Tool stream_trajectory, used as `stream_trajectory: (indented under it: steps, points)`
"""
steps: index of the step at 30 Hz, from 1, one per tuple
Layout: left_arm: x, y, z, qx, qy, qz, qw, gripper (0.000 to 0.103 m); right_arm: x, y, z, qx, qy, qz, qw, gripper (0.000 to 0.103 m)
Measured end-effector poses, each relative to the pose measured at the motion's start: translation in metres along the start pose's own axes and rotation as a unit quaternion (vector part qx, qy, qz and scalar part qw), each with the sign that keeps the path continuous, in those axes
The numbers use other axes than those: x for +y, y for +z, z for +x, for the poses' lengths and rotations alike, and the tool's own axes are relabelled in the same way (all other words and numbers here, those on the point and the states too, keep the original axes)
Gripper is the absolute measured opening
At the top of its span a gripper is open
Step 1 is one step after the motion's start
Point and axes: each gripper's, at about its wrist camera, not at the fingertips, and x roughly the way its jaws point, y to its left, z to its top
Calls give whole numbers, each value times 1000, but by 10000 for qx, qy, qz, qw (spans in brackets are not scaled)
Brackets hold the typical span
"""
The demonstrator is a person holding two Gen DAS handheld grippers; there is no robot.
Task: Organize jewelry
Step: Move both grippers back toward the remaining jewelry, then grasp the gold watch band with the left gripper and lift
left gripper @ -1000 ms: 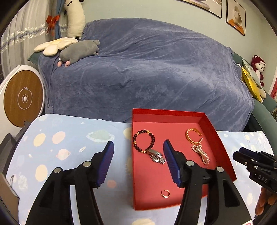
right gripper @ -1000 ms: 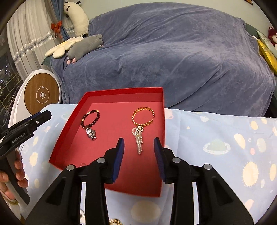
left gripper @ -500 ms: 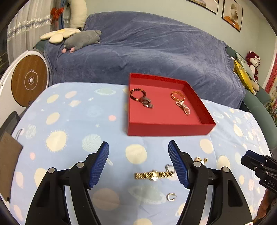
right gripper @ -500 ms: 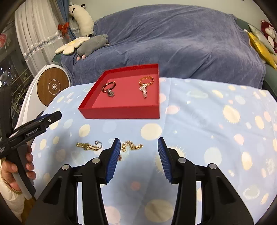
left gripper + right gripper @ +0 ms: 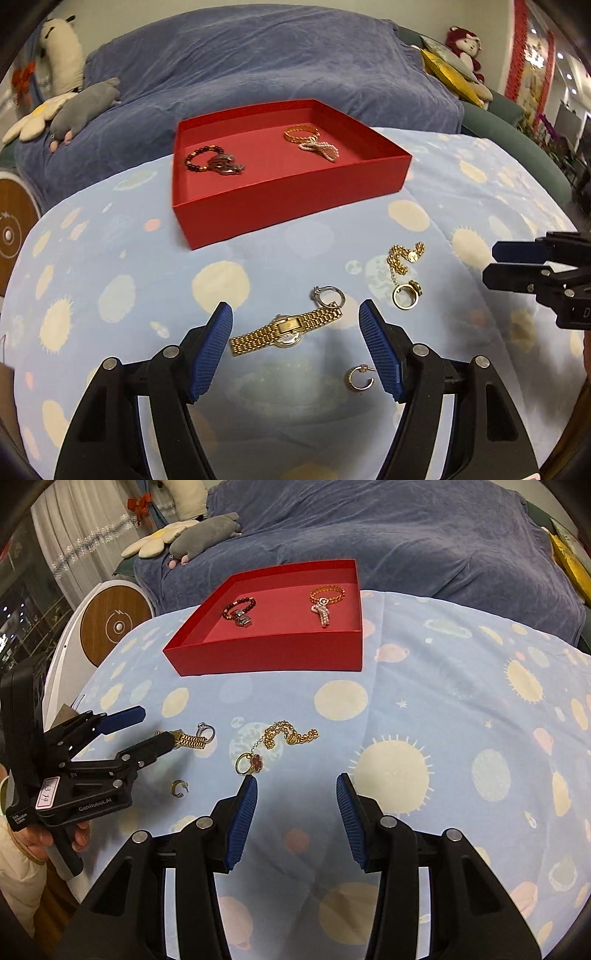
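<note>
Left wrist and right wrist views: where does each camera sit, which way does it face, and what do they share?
Left wrist: rides the left gripper, low over the tablecloth, facing the sofa; its open fingers frame the gold watch; the right gripper shows at the right edge.
Right wrist: rides the right gripper, facing the same way, open over bare cloth near the gold chain bracelet; the left gripper and the holding hand show at left.
Shared: the red tray, watch, bracelet, hoop earring.

Home living room, blue throw (image 5: 258, 62) covering a sofa, plush toys (image 5: 85, 107) lying on it, planet-print cloth (image 5: 443, 701) covering the table, curtains (image 5: 70, 535) hanging left
</note>
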Motion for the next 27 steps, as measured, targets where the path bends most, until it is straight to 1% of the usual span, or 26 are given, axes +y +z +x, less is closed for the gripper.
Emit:
stream_trajectory:
  steps: [2, 4, 7, 9, 11, 15, 16, 18, 19, 21, 22, 23, 25, 26, 27]
  points:
    - [-1, -2, 8, 85, 51, 70, 9999, 68, 0, -1, 3, 63, 10, -5, 10000, 43]
    - [2, -3, 13, 133, -55, -4, 9999, 66, 1, -1, 6, 104, 36, -19, 9999, 43]
    - [5, -4, 16, 170, -92, -61, 9998, 65, 3, -1, 5, 100, 62, -68, 9999, 43]
    - [5, -5, 19, 303, -174, -90, 9993, 63, 3, 0, 4, 85, 79, -79, 9999, 43]
    - [-1, -7, 18, 291, -153, 3, 9995, 62, 2, 0, 3, 76, 82, -72, 9999, 43]
    - [-13, -14, 10, 377, -446, 77, 9983, 62, 0, 2, 2, 73, 95, -14, 9999, 43]
    - [-15, -16, 7, 392, -576, 54, 9976, 62, 0, 2, 2, 75, 99, -16, 9999, 43]
    - [-17, -17, 4, 421, -680, -45, 9968, 62, 2, 1, 3, 84, 109, -28, 9999, 43]
    - [-17, -17, 4, 422, -658, -100, 9969, 62, 2, 1, 3, 92, 118, -40, 9999, 43]
    - [-11, -16, 7, 459, -496, -275, 9973, 62, 5, 0, 5, 116, 127, -83, 9998, 43]
    - [-7, -16, 10, 485, -431, -372, 9972, 60, 7, 0, 5, 128, 134, -104, 9998, 43]
    - [-5, -15, 11, 441, -354, -427, 9975, 54, 8, -1, 6, 140, 139, -121, 9997, 43]
    - [-5, -13, 12, 424, -224, -414, 9980, 48, 9, -1, 7, 158, 143, -132, 9997, 43]
    - [-5, -12, 12, 409, -195, -419, 9981, 40, 10, -1, 8, 166, 142, -131, 9997, 43]
    - [-6, -12, 12, 389, -166, -410, 9983, 35, 10, -1, 9, 170, 140, -130, 9997, 43]
